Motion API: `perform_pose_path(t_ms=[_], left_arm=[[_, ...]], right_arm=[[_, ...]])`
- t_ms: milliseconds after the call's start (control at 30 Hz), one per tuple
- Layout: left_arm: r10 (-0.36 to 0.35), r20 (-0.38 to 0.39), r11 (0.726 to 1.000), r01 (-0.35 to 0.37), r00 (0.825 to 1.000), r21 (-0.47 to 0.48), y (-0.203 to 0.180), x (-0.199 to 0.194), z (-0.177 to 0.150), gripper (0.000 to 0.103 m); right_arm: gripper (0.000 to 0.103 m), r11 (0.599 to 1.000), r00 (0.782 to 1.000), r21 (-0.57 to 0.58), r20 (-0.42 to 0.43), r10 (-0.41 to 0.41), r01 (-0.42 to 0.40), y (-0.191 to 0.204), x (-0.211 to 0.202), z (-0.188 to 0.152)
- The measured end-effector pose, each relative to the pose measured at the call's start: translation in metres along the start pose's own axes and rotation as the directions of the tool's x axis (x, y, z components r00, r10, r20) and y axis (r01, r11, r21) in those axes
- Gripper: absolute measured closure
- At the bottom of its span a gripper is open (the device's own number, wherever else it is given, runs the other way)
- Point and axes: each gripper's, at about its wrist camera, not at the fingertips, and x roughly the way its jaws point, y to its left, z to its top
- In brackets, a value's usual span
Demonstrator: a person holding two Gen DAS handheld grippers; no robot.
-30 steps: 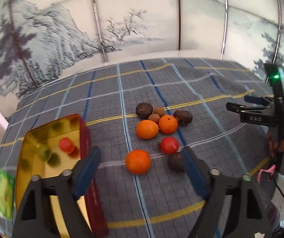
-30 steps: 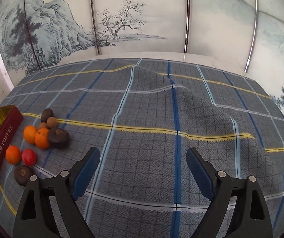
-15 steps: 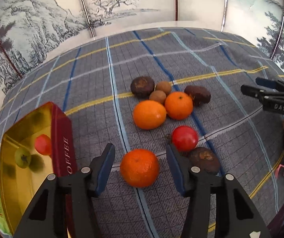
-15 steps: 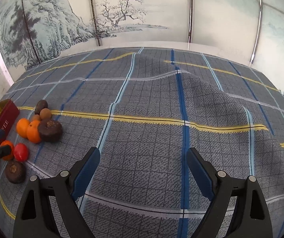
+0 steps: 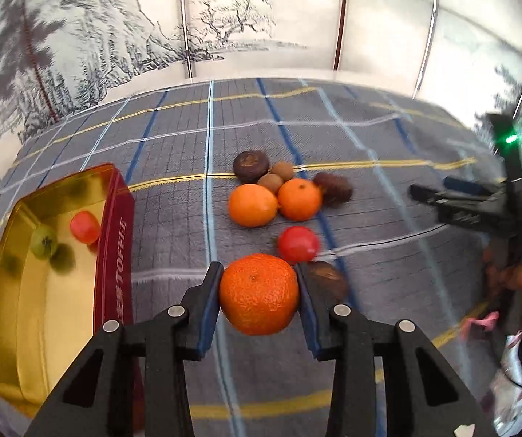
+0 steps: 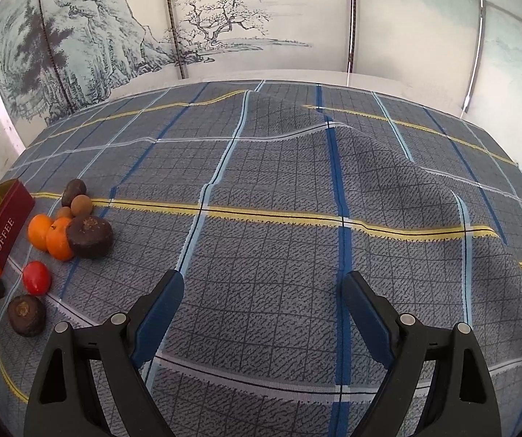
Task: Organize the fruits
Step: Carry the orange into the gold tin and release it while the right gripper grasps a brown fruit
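My left claw, just closing, clamps the round orange tangerine beside the gold toffee tin; my right claw gapes empty.

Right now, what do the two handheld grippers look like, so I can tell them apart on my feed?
They look alike: the left gripper and right gripper both have black angular plastic frames with silver rivets and blue finger pads. Seen from the left wrist view, the right gripper shows a green light on top, blurred white lettering on its side, and a pink part below the hand.
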Motion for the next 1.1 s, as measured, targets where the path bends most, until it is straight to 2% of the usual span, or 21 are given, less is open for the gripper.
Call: perform_pose_path(t_ms=[200,733,800,900,1000,1100], left_arm=[[-0.024,0.015,0.998,0.025,1.000,-0.059,-0.001,-0.030,-0.011,0.068],[-0.004,0.065,0.996,0.009,0.998,-0.089,0.017,-0.075,-0.034,0.068],[0.000,0.068,0.996,0.006,0.998,-0.092,0.019,-0.077,-0.037,0.068],[-0.001,0.070,0.995,0.008,0.998,-0.100,0.023,-0.080,-0.039,0.068],[-0.002,0.072,0.994,0.010,0.997,-0.109,0.025,-0.082,-0.041,0.068],[-0.006,0.073,0.993,0.015,0.997,-0.116,0.026,-0.083,-0.042,0.068]], right_arm=[[0.014,1.000,1.000,-0.015,-0.001,-0.004,0.004,0.003,0.000,0.000],[0.014,0.997,0.999,-0.065,-0.002,-0.045,0.045,0.016,-0.004,-0.006],[0.014,0.998,1.000,-0.068,-0.007,0.002,-0.002,0.024,-0.011,-0.012],[0.014,0.989,0.993,-0.093,-0.008,0.116,-0.117,0.045,-0.026,-0.017],[0.014,0.965,0.976,-0.149,0.011,0.218,-0.214,0.072,-0.046,-0.018],[0.014,0.928,0.949,-0.210,0.006,0.316,-0.308,0.102,-0.061,-0.019]])
